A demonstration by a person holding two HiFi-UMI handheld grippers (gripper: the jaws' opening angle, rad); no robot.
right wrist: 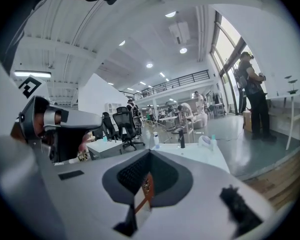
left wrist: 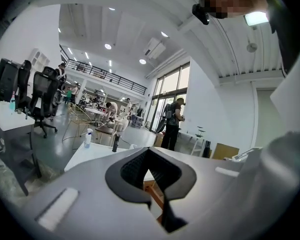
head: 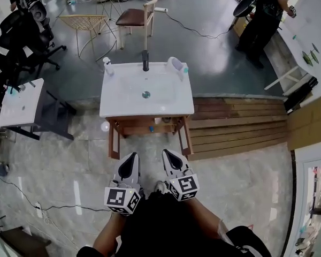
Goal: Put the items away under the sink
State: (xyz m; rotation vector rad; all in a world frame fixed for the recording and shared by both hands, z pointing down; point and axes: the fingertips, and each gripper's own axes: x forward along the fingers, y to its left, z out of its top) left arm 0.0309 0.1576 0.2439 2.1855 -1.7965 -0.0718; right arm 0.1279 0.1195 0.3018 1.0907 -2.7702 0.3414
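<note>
Sink top [head: 117, 105] bears a spray bottle [head: 107, 66]; left gripper [head: 131, 156], right gripper [head: 166, 153] fingers [head: 129, 167] clenched

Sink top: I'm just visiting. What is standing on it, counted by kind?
Spray bottle: 1
Black tap: 1
White rounded container: 1
Small teal-capped bottle: 1
Total: 4
</note>
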